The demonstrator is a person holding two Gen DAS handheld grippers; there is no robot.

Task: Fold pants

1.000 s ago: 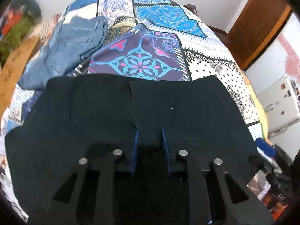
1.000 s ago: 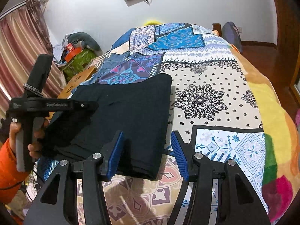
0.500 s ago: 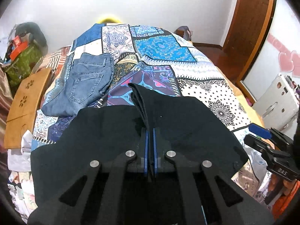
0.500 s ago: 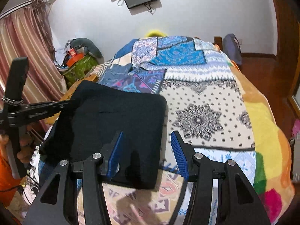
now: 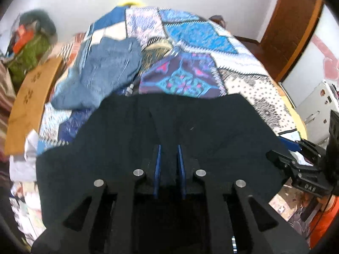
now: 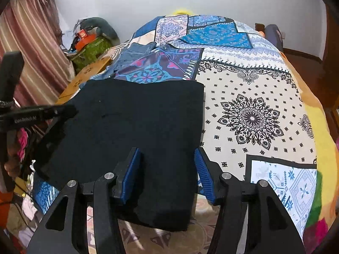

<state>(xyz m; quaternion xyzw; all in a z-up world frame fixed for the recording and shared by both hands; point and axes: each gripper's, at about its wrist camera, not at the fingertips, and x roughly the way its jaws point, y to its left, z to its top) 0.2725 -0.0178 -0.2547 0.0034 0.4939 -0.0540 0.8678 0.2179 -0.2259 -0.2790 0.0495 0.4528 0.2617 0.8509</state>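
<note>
The black pants [image 6: 135, 127] lie folded into a rectangle on the patterned bedspread [image 6: 254, 97]. They also fill the lower half of the left wrist view [image 5: 211, 127]. My left gripper [image 5: 168, 148] is open a little, its blue pads just above the cloth, holding nothing. It shows at the left in the right wrist view [image 6: 42, 114]. My right gripper [image 6: 167, 154] is open wide over the near right corner of the pants, holding nothing. It shows at the right edge of the left wrist view [image 5: 296, 154].
Folded blue jeans [image 5: 106, 72] lie on the bed beyond the pants at the left. A wooden board [image 5: 29, 101] and a pile of clutter [image 6: 89, 40] stand off the bed's left side. A wooden door [image 5: 292, 27] is at the right.
My left gripper, shut on a raised fold of the pants half a second ago, has opened and let the cloth drop flat. My right gripper stays open over the corner.
</note>
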